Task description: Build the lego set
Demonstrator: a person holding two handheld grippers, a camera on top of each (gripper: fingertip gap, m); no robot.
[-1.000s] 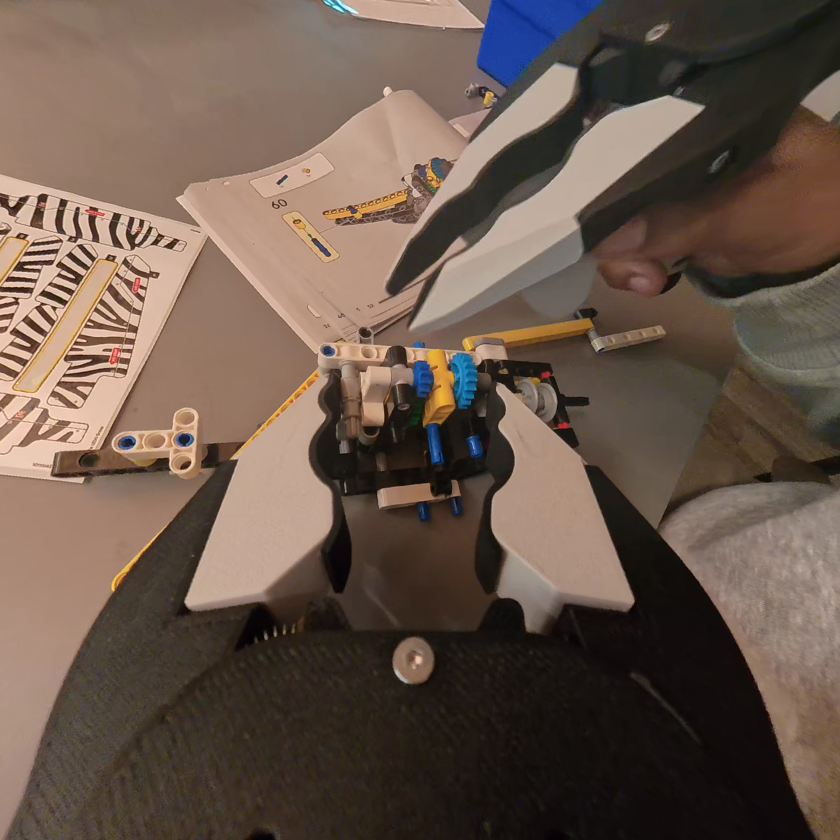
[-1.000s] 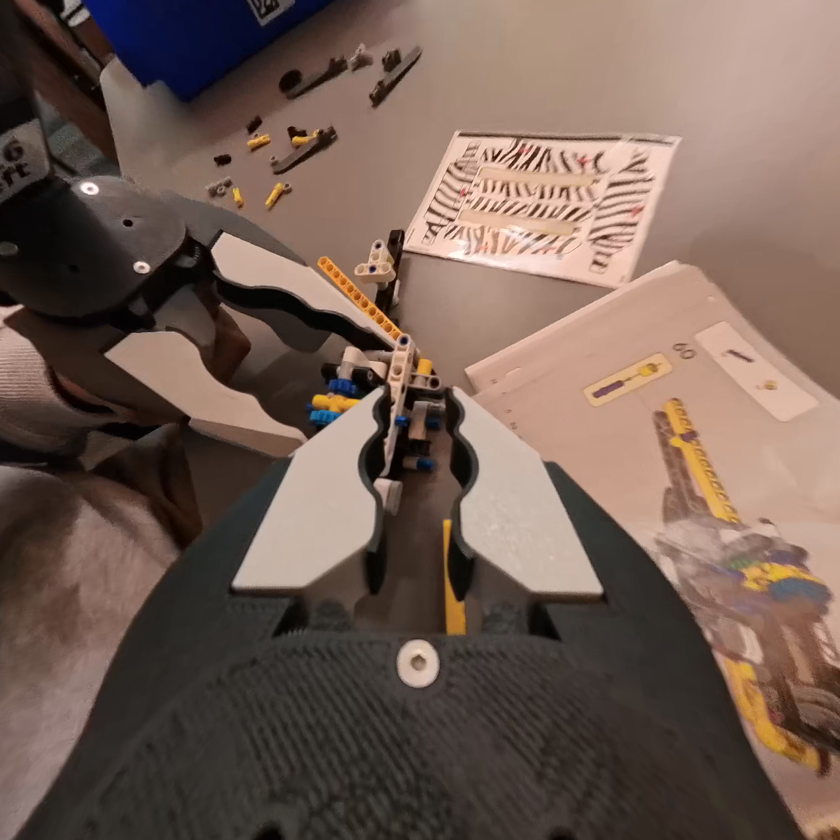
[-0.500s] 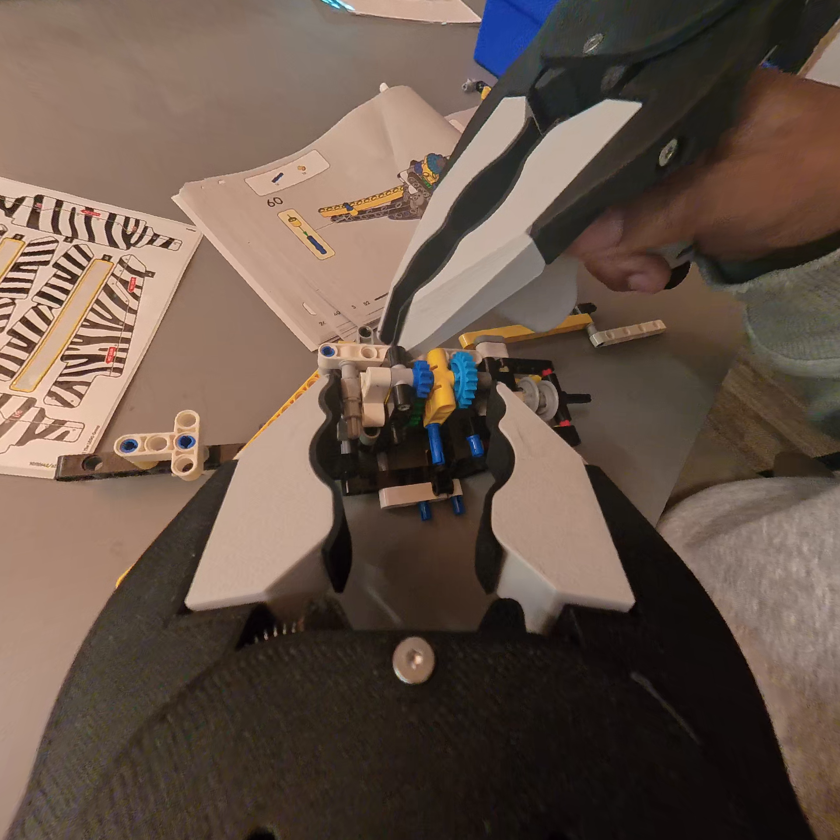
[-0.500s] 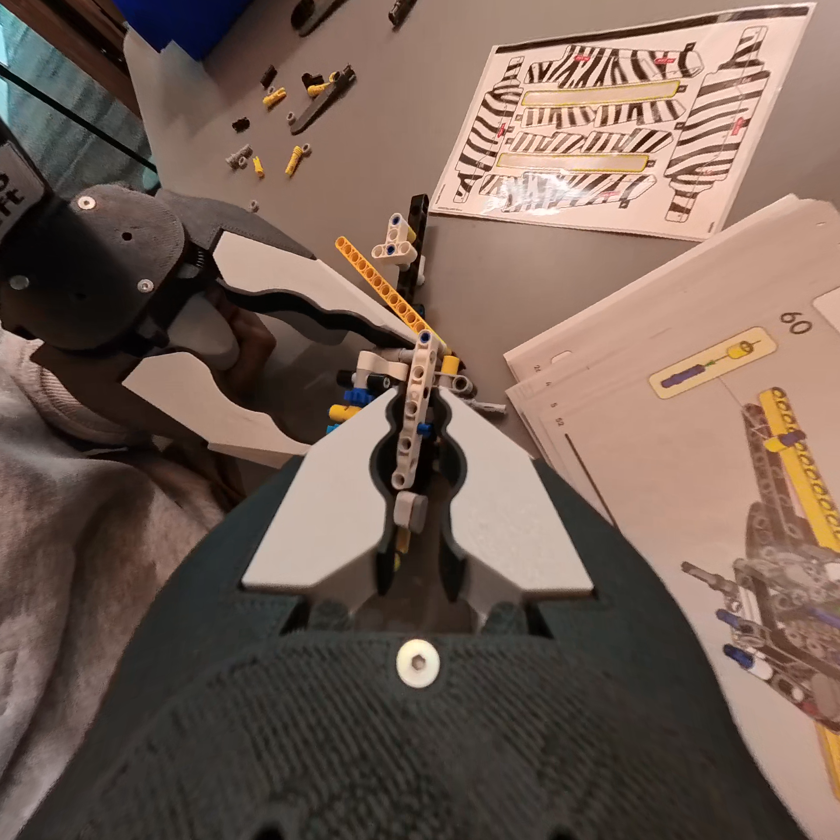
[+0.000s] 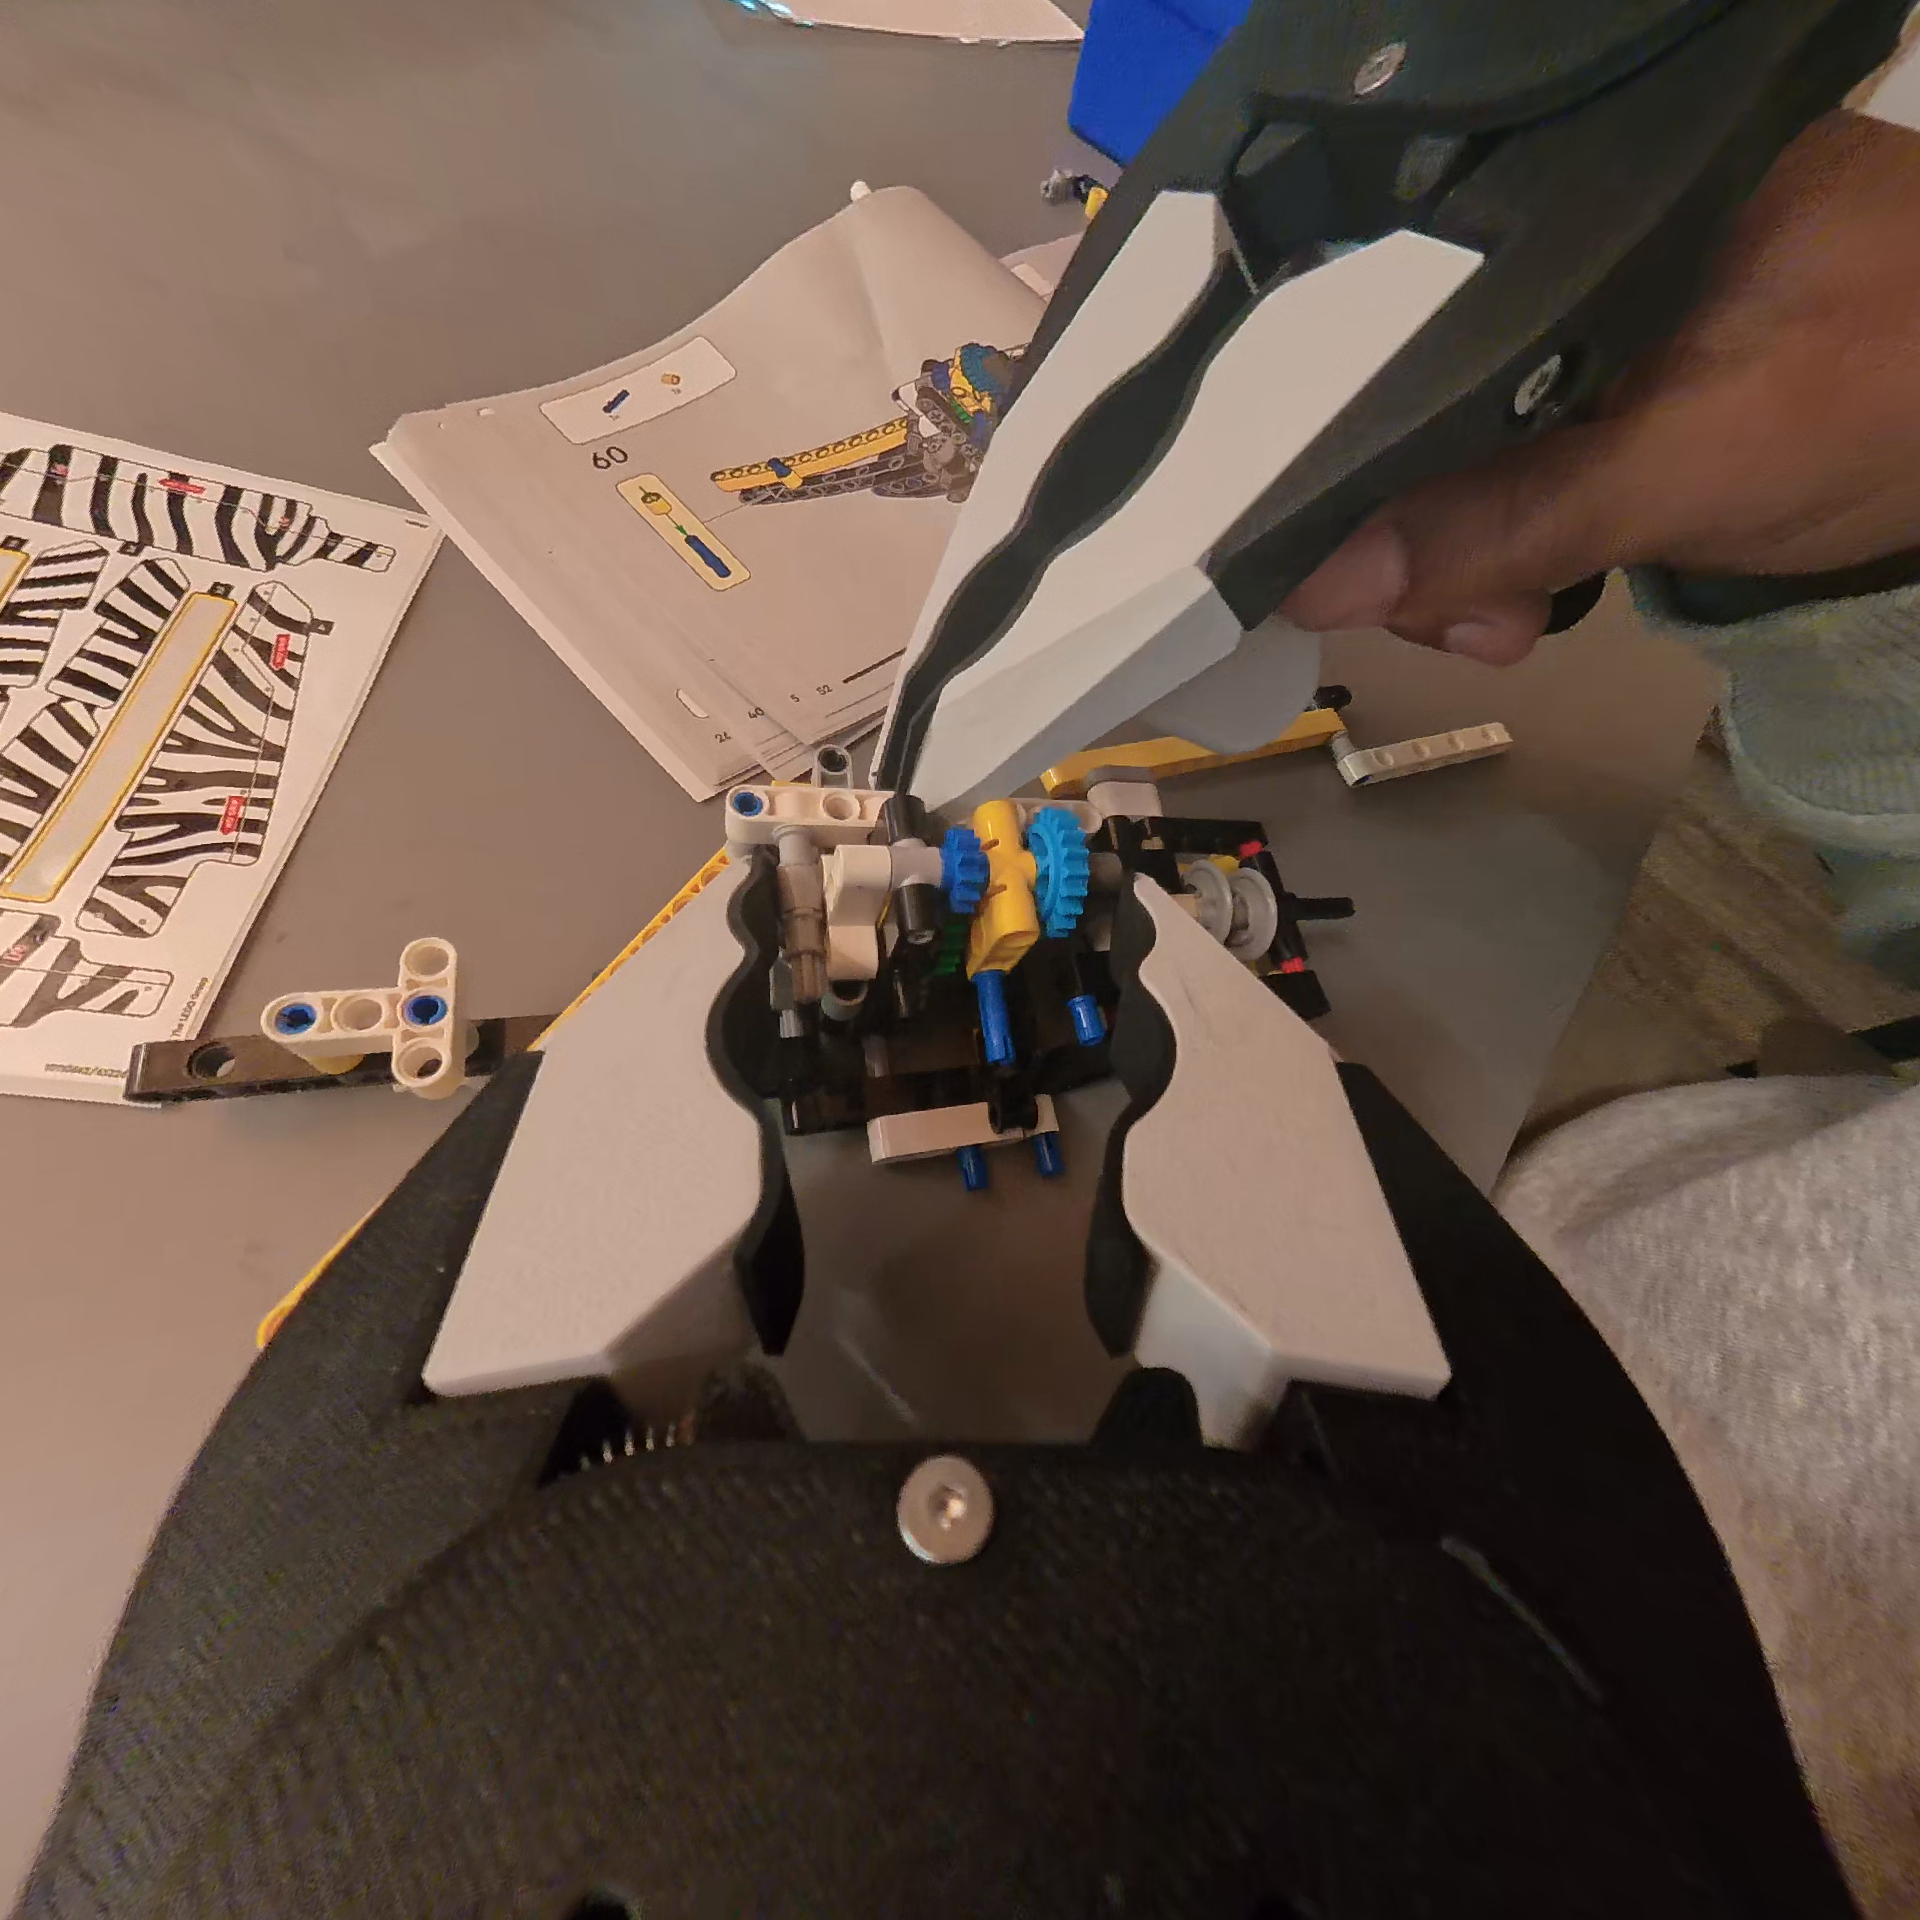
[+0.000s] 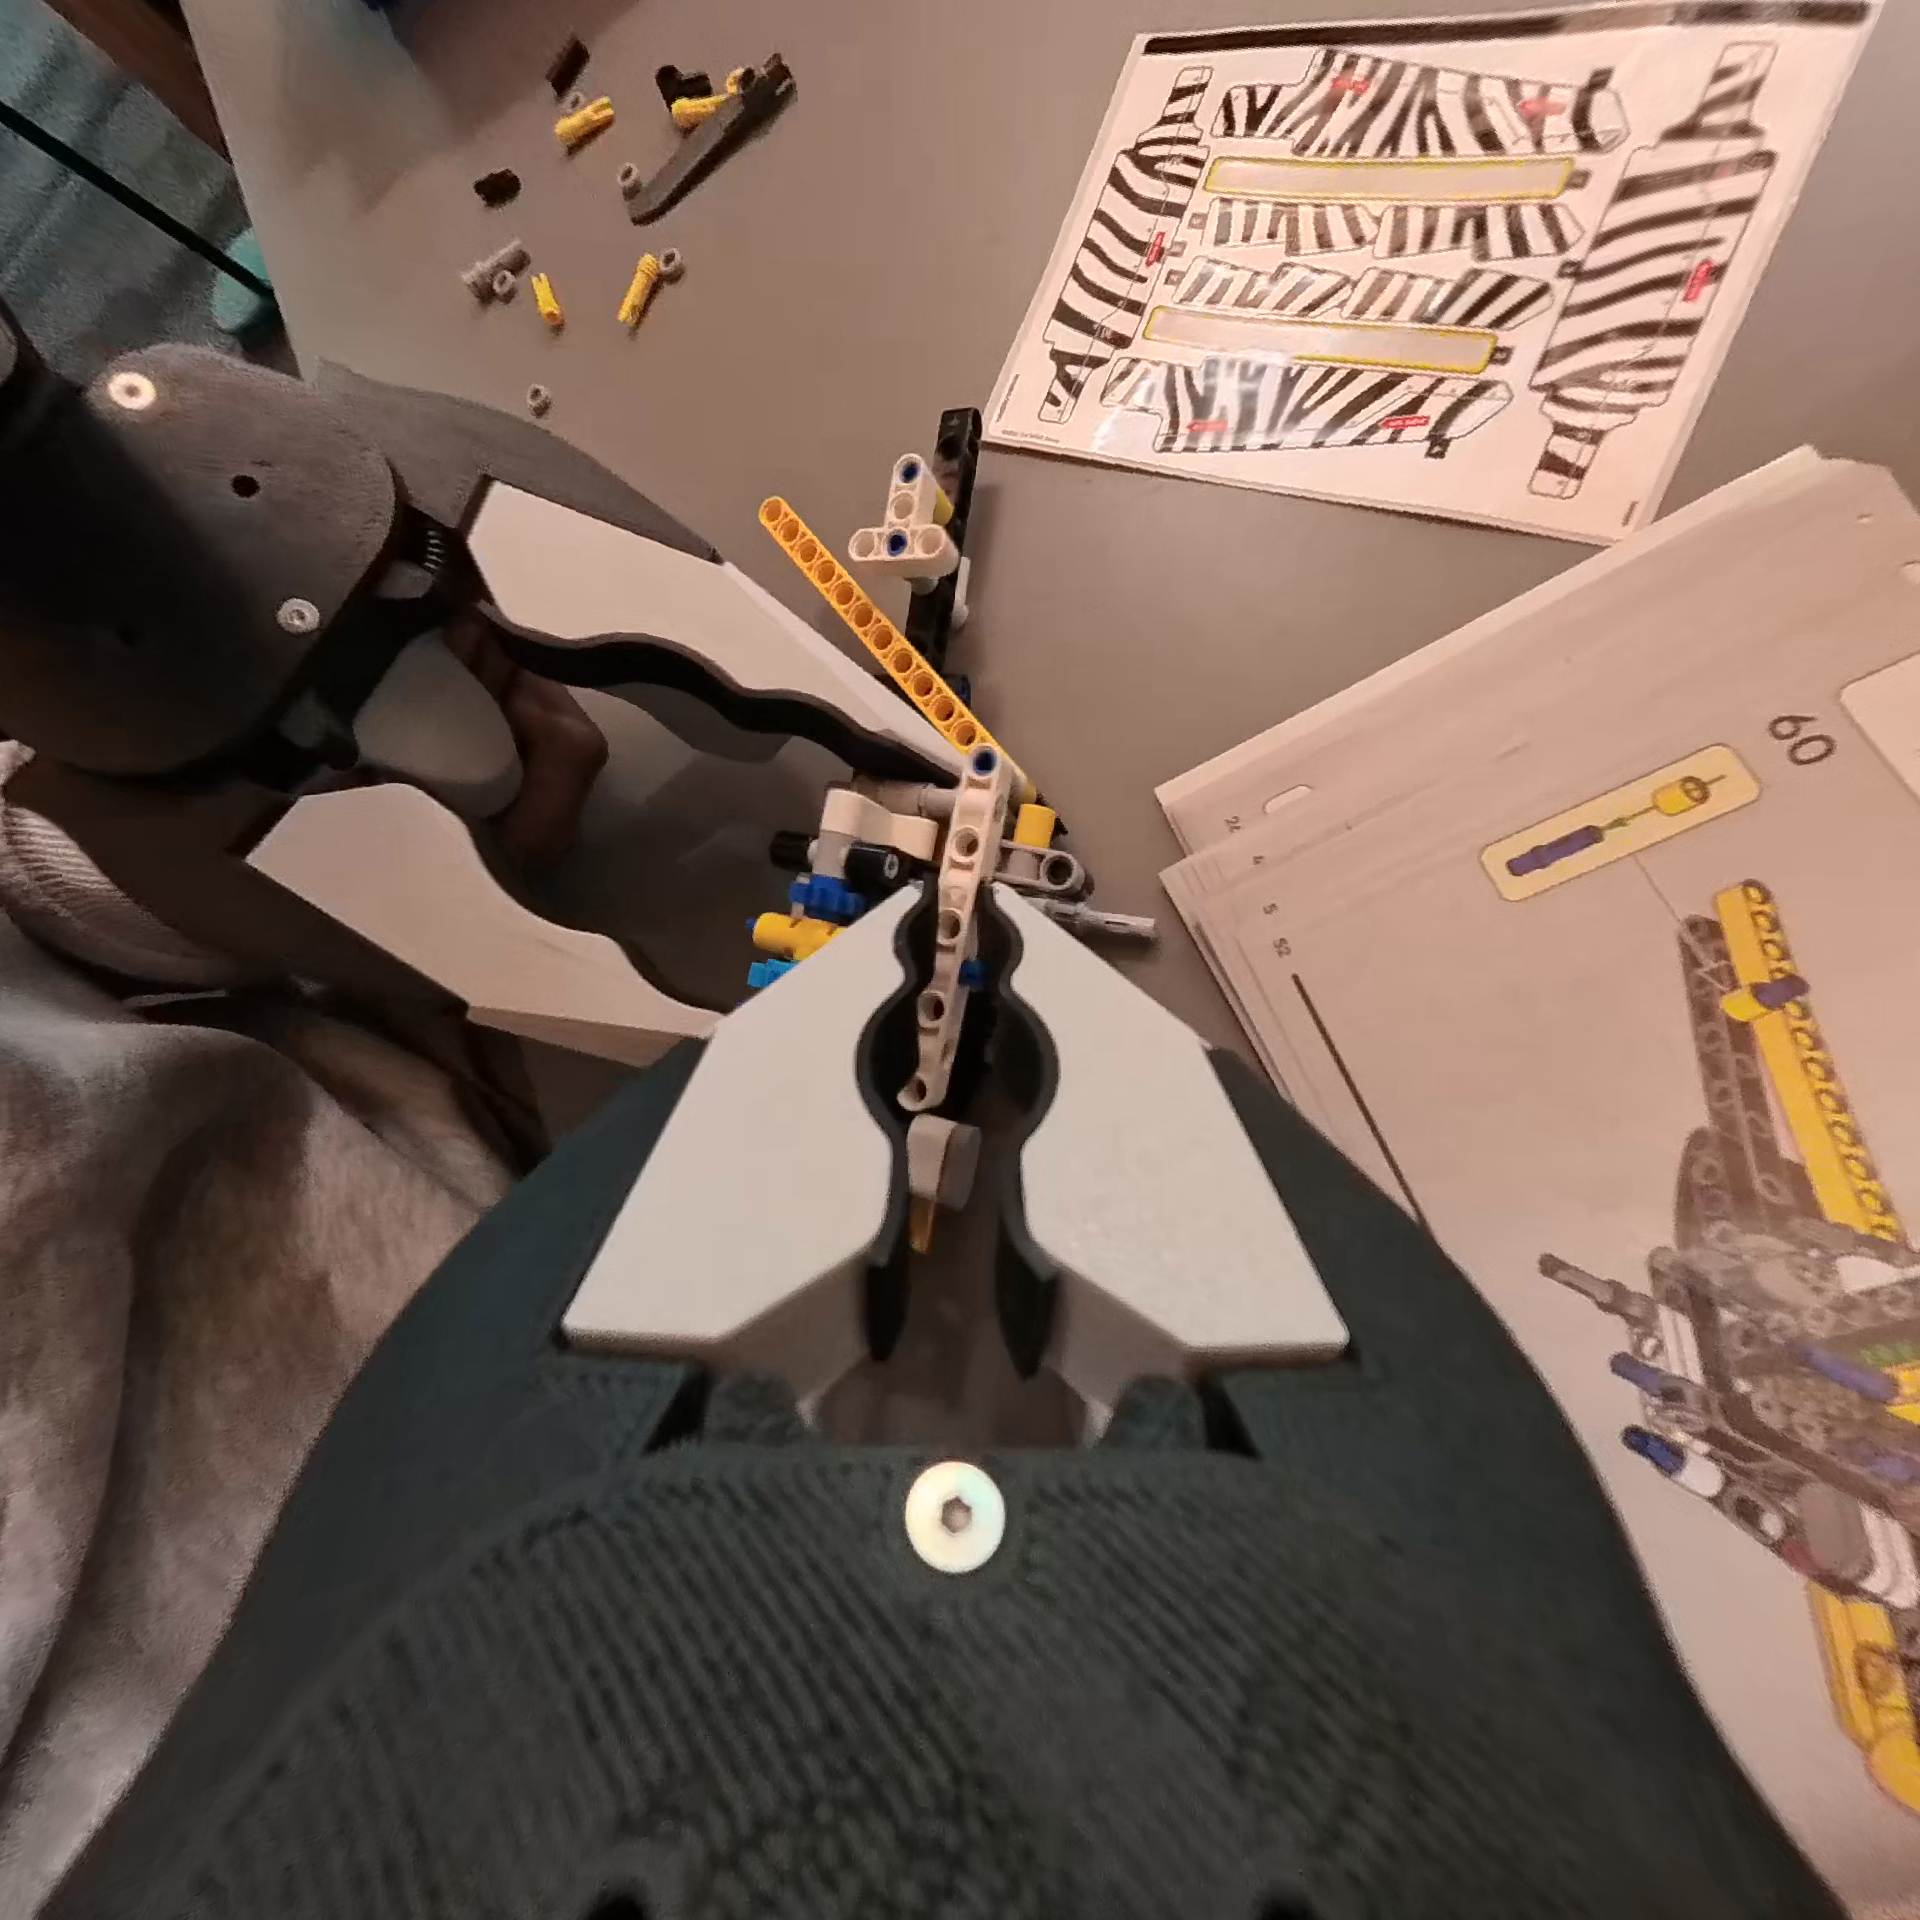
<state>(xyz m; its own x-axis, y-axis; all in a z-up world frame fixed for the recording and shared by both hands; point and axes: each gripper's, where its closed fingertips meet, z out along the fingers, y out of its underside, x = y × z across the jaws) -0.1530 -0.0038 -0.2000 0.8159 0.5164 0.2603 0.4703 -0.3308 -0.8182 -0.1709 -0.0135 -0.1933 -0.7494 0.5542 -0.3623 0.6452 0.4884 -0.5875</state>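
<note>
The partly built lego assembly, with blue gears, a yellow connector and black frame, sits between my left gripper's fingers, which are shut on its sides just above the grey table. A white beam runs along the top of the assembly. My right gripper points down onto it from the upper right, and its tips are closed on the beam's middle, beside a black pin. The right gripper also shows in the left wrist view, held by a hand.
An open instruction booklet and a zebra sticker sheet lie behind the assembly. A white T-piece on a black beam, a long yellow beam, loose small parts and a blue box are nearby. The table edge and a grey-clothed lap are at right. The grippers are tip to tip, or close to it.
My right gripper has come down from above onto the white beam on top of the assembly. My left gripper and the assembly have stayed put.
</note>
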